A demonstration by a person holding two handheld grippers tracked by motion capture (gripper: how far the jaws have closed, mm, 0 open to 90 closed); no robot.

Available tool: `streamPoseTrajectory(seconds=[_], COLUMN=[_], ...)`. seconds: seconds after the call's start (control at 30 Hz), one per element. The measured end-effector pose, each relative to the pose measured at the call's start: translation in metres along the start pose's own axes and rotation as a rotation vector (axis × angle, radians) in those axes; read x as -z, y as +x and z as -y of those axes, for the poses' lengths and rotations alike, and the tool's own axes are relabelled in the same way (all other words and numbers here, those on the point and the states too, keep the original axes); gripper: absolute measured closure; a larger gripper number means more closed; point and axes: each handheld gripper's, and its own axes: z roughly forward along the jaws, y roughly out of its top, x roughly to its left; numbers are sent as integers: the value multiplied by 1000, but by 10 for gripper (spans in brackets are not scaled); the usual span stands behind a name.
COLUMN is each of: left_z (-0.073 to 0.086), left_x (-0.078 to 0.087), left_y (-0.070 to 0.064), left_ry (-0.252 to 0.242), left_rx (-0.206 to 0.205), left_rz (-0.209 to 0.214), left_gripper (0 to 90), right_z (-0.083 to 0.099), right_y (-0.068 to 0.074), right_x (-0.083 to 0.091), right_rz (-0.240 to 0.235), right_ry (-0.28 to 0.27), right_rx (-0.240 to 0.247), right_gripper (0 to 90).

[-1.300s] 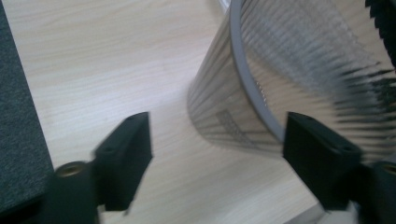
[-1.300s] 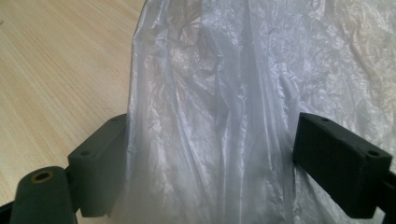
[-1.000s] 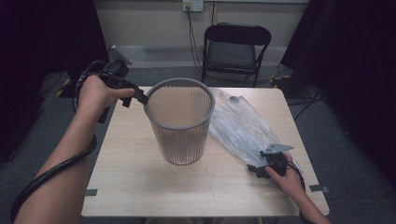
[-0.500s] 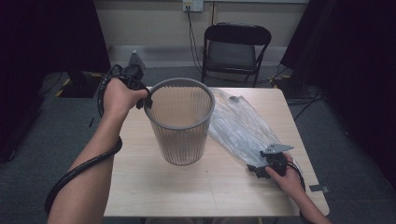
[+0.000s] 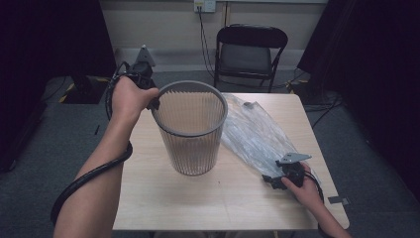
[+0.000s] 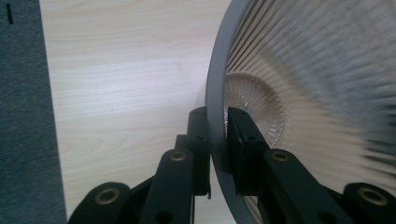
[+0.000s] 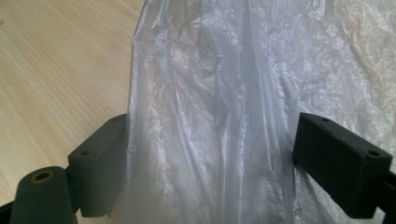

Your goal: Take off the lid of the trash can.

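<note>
Wastebasket (image 5: 190, 130) of ribbed translucent plastic stands upright near the middle of the surface (image 5: 163, 193), a little toward its far left corner, and the left tool (image 5: 151, 101) has its jaws closed on the grey rim at the far left side; in the left gripper view the rim (image 6: 215, 93) runs between the two black jaws, one outside the wall and one inside. A clear plastic bag (image 5: 257, 134) lies flat and crumpled along the right side of the surface, from just beside the basket toward the near right corner. There the right tool (image 5: 270, 178) sits at the bag's near end with its jaws apart; in the right gripper view the film (image 7: 210, 121) bunches up between them, and neither pad looks pressed into it yet. The likely job is lining the basket with the bag, and several things could spoil it. The grip on the rim is narrow and high on a light, tall basket, so a sideways pull from the left hand (image 5: 126, 99) could tip it or drag it toward the left edge. The film is thin and slippery: closing on too little of it may let the bag slide free when lifted, and closing on both layers together would keep the mouth shut. A trailing fold could also catch the basket and knock it.
</note>
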Motion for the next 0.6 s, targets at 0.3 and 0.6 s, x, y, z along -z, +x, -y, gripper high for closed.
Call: streamPoseTrajectory(seconds=[0.3,0.6], left_z=[-2,-4], left_x=[8,17], left_y=[11,25], left_ry=[-38,-47], left_rx=[61,90], left_rz=[92,188], left_gripper=[828,840], right_z=[0,0], right_y=[0,0], right_x=[0,0], right_rz=[0,0], right_ry=[0,0], right_rx=[0,0], right_gripper=[134,134])
